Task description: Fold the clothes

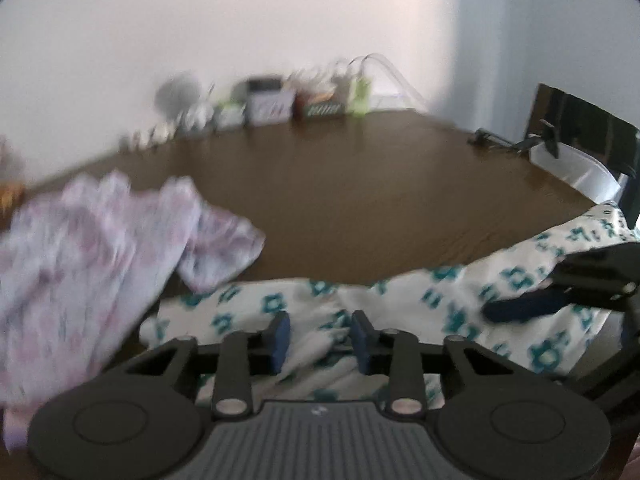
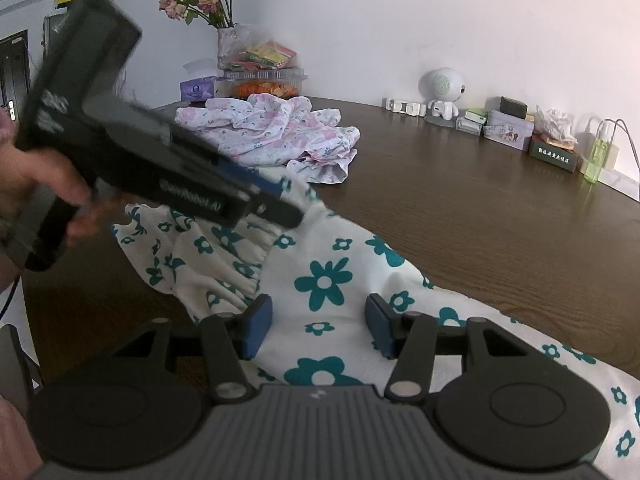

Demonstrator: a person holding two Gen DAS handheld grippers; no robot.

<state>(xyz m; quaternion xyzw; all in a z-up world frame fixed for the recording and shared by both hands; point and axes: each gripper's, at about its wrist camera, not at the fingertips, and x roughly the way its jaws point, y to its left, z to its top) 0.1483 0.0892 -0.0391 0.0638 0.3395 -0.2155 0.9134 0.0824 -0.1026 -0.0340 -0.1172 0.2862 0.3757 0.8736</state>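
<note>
On brown wooden table [image 2: 500,220], white teal-flowered garment [image 2: 340,272] is lying; left gripper [image 1: 320,338] and right gripper [image 2: 318,330] are hovering part-open, gripping nothing.

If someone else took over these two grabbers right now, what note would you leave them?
Left gripper: open, nothing pinched, above the green-flowered garment.
Right gripper: open, over the same garment, pads not pressing it.
Green-flowered garment: spread along the near edge of the table, still rumpled.
Pink-flowered garment: in a heap farther back.
Done: no finished fold visible.
Left: fold both garments.
</note>
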